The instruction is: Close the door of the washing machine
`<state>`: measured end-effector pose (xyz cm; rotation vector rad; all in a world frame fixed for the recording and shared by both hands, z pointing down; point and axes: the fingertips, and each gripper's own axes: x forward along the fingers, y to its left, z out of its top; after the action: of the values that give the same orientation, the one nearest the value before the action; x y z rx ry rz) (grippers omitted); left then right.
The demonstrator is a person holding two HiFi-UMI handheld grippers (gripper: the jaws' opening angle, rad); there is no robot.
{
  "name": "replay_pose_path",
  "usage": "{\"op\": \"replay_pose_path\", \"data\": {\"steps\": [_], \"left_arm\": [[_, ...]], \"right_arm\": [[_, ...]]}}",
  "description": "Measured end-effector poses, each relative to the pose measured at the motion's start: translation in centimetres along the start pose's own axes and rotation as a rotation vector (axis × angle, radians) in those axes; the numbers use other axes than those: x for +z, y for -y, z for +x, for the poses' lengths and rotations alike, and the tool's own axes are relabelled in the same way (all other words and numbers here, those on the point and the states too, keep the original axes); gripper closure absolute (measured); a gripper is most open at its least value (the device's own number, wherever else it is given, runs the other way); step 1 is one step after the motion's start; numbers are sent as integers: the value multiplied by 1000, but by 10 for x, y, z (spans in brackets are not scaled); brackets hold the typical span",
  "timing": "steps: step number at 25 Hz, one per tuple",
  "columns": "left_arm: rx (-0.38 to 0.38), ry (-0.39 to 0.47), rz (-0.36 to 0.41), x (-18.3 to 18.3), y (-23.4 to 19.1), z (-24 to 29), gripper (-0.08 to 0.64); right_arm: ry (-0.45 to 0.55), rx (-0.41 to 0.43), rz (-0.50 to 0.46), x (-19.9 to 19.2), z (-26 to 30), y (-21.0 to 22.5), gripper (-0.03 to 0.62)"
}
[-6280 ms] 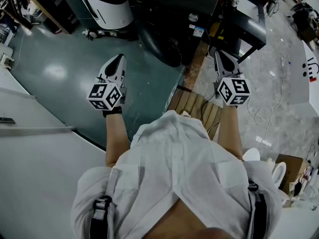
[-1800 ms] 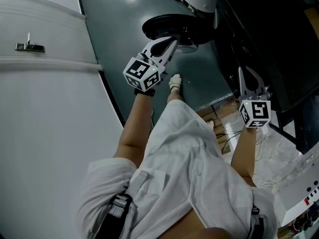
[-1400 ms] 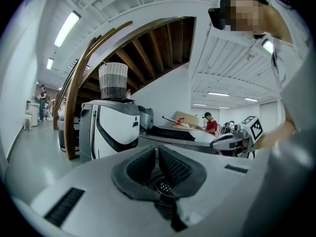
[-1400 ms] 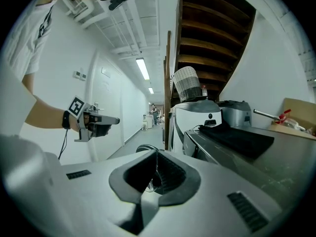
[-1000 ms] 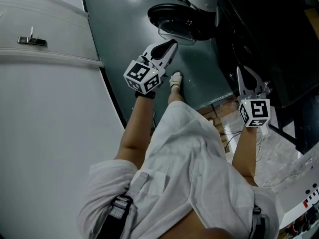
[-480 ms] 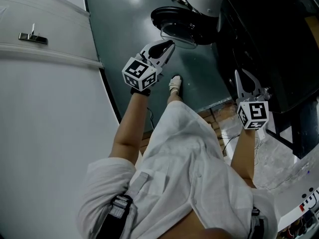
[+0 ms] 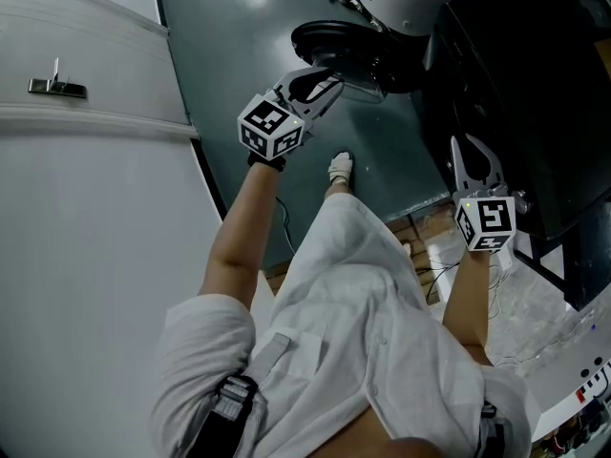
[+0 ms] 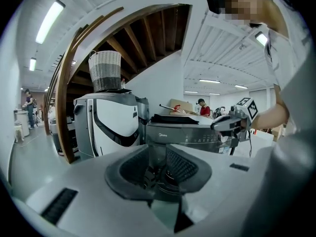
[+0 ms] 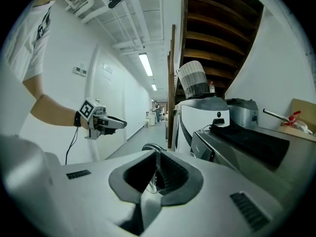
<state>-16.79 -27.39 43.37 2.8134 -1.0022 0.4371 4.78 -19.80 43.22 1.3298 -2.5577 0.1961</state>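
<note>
The washing machine (image 7: 406, 3) is white with a dark front. Its round door (image 7: 334, 38) hangs open over the green floor, the glass bowl (image 7: 368, 86) facing the machine. My left gripper (image 7: 334, 77) reaches in at the door's near edge, close by the glass. Its jaws are opening, and I cannot tell whether they touch the door. In the left gripper view (image 8: 160, 168) only dark shapes show through the gap. My right gripper (image 7: 474, 143) hovers shut and empty beside a dark appliance, apart from the door. Its own view (image 9: 157, 157) shows the door (image 9: 148, 146) low ahead and the left gripper (image 9: 117, 124) at left.
A white panel with a metal handle (image 7: 55, 86) fills the left. The person's shoe (image 7: 340, 167) stands on the green floor below the door. A dark top-loading machine (image 8: 195, 132) sits right of the washer, a woven basket (image 9: 192, 80) on top. Wooden slats (image 7: 420, 237) and cables lie near the right hand.
My left gripper has moved up and to the right, closer to the door's glass, and its jaws have parted a little. The right gripper has shifted slightly.
</note>
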Motion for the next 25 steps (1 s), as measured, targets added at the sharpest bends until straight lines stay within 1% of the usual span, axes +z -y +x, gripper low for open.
{"op": "replay_pose_path", "data": {"steps": [8, 15, 18, 19, 20, 25], "left_arm": [[-107, -82, 37, -30, -47, 40, 393], [-221, -159, 124, -45, -81, 85, 331], [-262, -202, 165, -52, -96, 103, 308], [-276, -217, 175, -55, -100, 109, 304], [-288, -230, 183, -58, -103, 116, 297], [-338, -305, 225, -80, -127, 142, 277]], "right_arm": [[-53, -12, 8, -7, 48, 3, 560], [-102, -24, 32, -18, 85, 15, 557], [-116, -39, 42, -24, 96, 22, 532], [-123, -45, 46, -27, 100, 25, 508], [-130, -49, 49, -30, 103, 28, 500], [-139, -67, 80, -39, 126, 40, 494]]}}
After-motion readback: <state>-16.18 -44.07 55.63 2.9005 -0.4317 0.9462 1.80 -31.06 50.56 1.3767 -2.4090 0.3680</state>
